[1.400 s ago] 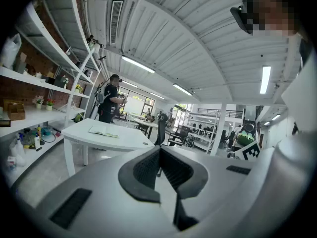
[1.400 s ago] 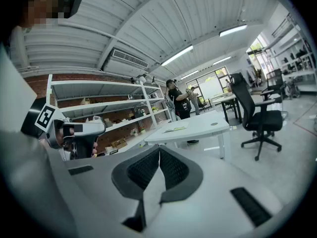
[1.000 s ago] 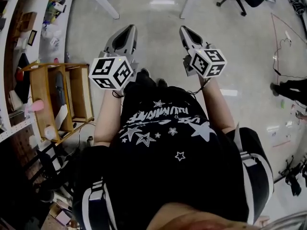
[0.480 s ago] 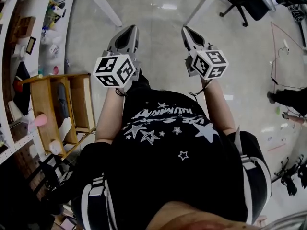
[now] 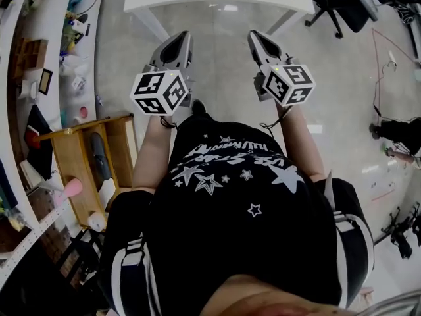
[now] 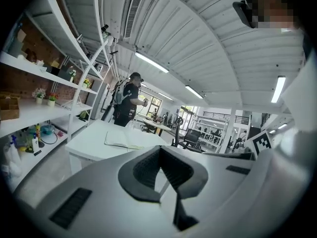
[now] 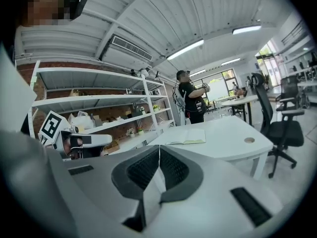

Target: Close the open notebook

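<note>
Room: open workshop hall, with shelving racks point(image 6: 29, 110) along the person's left, an office chair point(image 7: 277, 128) on the right, and another person point(image 7: 190, 103) standing beyond the table.
Surface: white table point(image 7: 223, 140), bare apart from the book and a round cable hole near one corner. Only its near edge reaches the top of the head view.
Notebook: the notebook point(image 7: 188, 137) lies open and flat on the tabletop, away from the near edge.
Direction from grippers: straight ahead and well apart, with bare floor point(image 5: 217, 64) between. It sits a little left of the jaw line in the left gripper view and a little right of it in the right gripper view, so it lies roughly between the two.
Long axis: the open spread runs side to side across both views. The spine seems to run away from the person, though it is too small to be sure.
Nearer hand: neither is clearly nearer, as both are held out side by side.
Left gripper: the left gripper point(image 6: 159, 151) has its jaws together, with nothing between them.
Right gripper: the right gripper point(image 7: 159, 148) has its jaws together and is empty.
Step, as judged: the approach. The table must be reached before a cover can be tipped over.
</note>
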A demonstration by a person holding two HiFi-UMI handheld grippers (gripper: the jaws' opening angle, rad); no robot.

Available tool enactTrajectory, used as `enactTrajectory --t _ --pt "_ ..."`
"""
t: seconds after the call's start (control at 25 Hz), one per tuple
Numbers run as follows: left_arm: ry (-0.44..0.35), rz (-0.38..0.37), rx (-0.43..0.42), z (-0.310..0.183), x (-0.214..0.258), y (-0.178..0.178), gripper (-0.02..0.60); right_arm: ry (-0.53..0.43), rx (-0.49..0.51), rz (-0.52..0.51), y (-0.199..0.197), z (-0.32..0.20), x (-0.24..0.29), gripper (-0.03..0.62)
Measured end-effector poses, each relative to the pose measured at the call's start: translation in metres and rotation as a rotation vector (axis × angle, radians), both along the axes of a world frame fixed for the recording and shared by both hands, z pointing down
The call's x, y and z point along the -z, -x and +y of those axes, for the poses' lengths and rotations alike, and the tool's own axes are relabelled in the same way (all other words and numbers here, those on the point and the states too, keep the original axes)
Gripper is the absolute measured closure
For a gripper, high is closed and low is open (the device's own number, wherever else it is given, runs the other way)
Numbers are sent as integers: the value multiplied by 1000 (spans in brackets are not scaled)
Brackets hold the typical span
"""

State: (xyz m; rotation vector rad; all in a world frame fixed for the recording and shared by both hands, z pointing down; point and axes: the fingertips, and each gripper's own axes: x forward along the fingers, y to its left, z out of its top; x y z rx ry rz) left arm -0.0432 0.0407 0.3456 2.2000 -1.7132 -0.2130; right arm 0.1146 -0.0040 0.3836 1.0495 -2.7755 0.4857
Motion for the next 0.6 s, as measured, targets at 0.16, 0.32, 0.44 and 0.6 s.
enactTrajectory --t 0.16,0.32,0.44,0.6 --pt "5 9 4 -14 -2 26 571 16 1 11 27 -16 -7 585" --pt "16 17 9 -25 -6 59 571 23 2 9 62 -32 -10 585" --pt "25 32 8 -33 -9 78 571 22 13 14 85 -36 -10 585" --pt "42 36 15 -43 -19 99 571 28 33 58 101 -37 -20 585"
